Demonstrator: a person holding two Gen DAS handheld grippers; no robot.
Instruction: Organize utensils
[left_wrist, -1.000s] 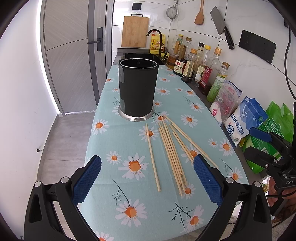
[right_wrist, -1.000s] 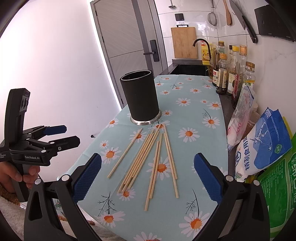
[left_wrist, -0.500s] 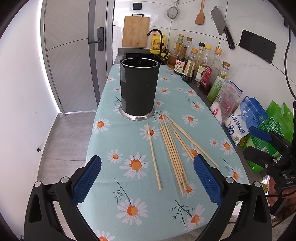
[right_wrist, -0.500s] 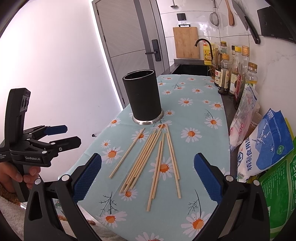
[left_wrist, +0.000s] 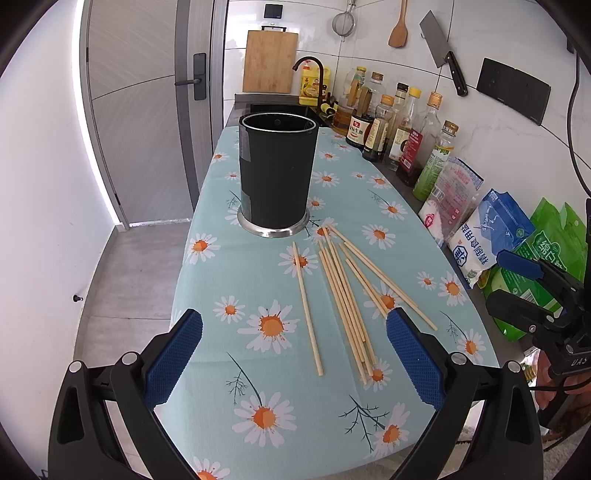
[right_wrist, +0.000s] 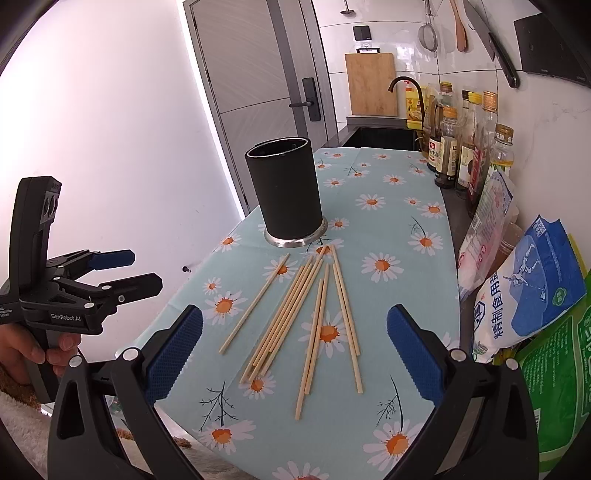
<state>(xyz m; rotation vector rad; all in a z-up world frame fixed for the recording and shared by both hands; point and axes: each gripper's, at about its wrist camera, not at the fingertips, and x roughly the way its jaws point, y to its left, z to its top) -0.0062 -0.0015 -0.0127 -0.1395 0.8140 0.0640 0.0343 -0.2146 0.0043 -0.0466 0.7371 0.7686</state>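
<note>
Several pale wooden chopsticks (left_wrist: 345, 295) (right_wrist: 291, 317) lie fanned out on the daisy-print tablecloth (left_wrist: 236, 380) (right_wrist: 402, 229). Behind them stands a tall black utensil holder (left_wrist: 277, 177) (right_wrist: 286, 195) on a steel base, upright and apparently empty. My left gripper (left_wrist: 293, 363) hovers open over the near end of the cloth, just short of the chopstick ends, nothing between its blue pads. My right gripper (right_wrist: 293, 360) is also open above the near chopstick tips. Each gripper shows at the edge of the other's view: the right gripper (left_wrist: 513, 280) and the left gripper (right_wrist: 138, 271).
Sauce and oil bottles (left_wrist: 402, 129) (right_wrist: 469, 147) line the right wall, with salt and food bags (left_wrist: 487, 240) (right_wrist: 532, 284) nearer. A sink and tap (left_wrist: 310, 70) and a cutting board (left_wrist: 269, 61) sit at the far end. The table's left edge drops to the floor beside a door (left_wrist: 147, 110).
Both grippers have drifted slightly forward toward the chopsticks, so the holder and sticks appear a little closer. Nothing on the table has moved.
</note>
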